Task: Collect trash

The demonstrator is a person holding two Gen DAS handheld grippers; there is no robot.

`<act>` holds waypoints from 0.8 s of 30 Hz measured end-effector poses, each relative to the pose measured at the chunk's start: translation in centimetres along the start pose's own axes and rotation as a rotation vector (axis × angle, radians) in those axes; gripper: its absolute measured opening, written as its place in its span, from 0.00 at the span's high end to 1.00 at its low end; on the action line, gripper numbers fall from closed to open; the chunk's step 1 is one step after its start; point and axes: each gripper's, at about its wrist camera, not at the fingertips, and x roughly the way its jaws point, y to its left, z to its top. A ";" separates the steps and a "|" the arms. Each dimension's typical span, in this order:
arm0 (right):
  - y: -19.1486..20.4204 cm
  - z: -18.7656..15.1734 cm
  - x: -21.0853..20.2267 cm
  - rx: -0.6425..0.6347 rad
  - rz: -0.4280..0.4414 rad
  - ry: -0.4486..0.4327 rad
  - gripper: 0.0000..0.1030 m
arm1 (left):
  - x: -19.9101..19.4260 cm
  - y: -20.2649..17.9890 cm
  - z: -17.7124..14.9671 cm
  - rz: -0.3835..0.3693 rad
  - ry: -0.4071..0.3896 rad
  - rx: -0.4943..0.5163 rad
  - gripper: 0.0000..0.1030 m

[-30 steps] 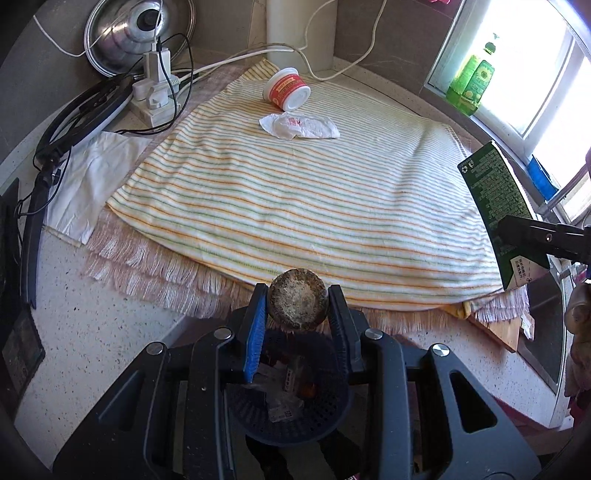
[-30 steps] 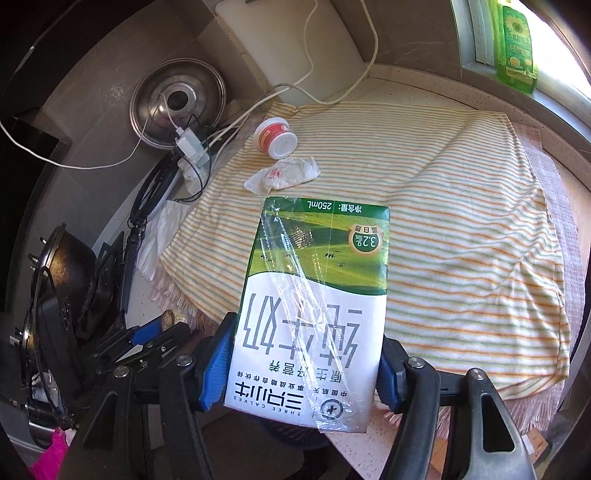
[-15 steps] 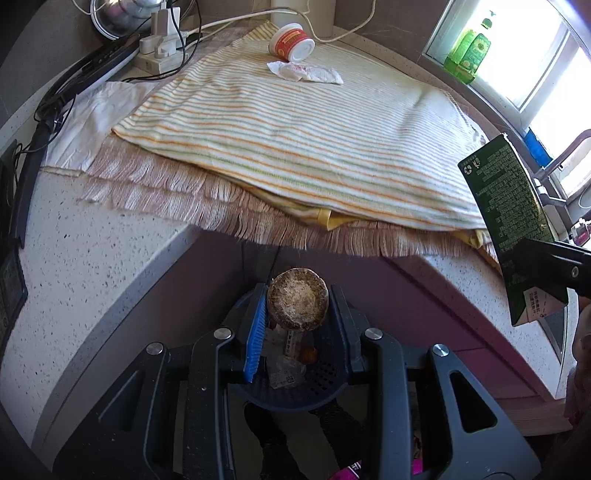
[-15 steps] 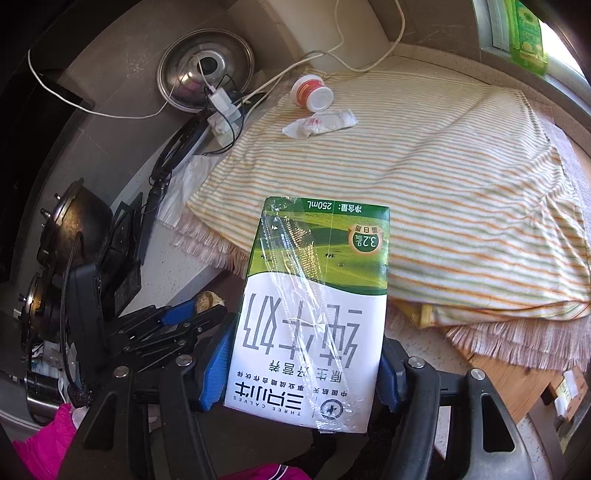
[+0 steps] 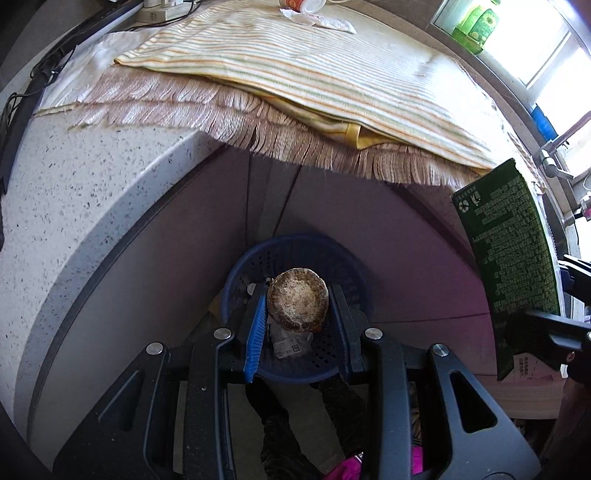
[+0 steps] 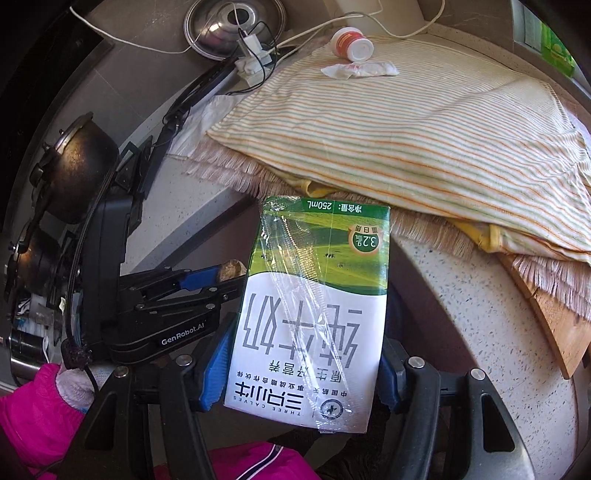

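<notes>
My left gripper (image 5: 297, 306) is shut on a round brown crusty lump (image 5: 297, 303) and points down over a blue mesh basket (image 5: 280, 254) on the floor, which holds some wrappers (image 5: 290, 345). The right gripper (image 6: 303, 369) is shut on a green and white milk carton (image 6: 314, 314), held upside down in front of the counter edge. That carton (image 5: 506, 258) shows at the right of the left wrist view. The left gripper (image 6: 221, 275) shows beside the carton in the right wrist view. A red and white jar (image 6: 351, 44) and a crumpled white wrapper (image 6: 360, 69) lie on the striped cloth.
A striped cloth (image 6: 424, 122) over a fringed mat covers the speckled counter (image 5: 74, 206). Grey cabinet fronts (image 5: 332, 206) rise behind the basket. Black pots (image 6: 81, 158), cables, a power strip and a steel lid (image 6: 236, 22) sit at the back left. A pink sleeve (image 6: 33, 417) is low left.
Both grippers have sunk and drawn back from the counter, past its edge. The blue basket now lies in fuller view under the left gripper. Both grips are unchanged.
</notes>
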 end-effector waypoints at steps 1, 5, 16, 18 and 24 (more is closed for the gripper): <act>0.1 -0.2 0.3 -0.002 -0.002 0.007 0.35 | 0.3 0.0 -0.2 0.001 0.008 0.002 0.69; 0.2 -1.3 1.8 0.005 -0.005 0.040 0.35 | 1.7 0.1 -0.9 0.000 0.038 0.007 0.69; -0.5 -3.6 5.7 0.010 -0.047 0.119 0.35 | 5.5 0.6 -2.0 0.016 0.120 0.005 0.69; -0.6 -4.0 6.5 0.005 -0.061 0.134 0.35 | 6.2 0.7 -2.2 0.016 0.135 0.001 0.69; -1.3 -4.7 8.8 0.008 -0.078 0.178 0.35 | 7.8 0.9 -2.6 0.021 0.168 -0.001 0.69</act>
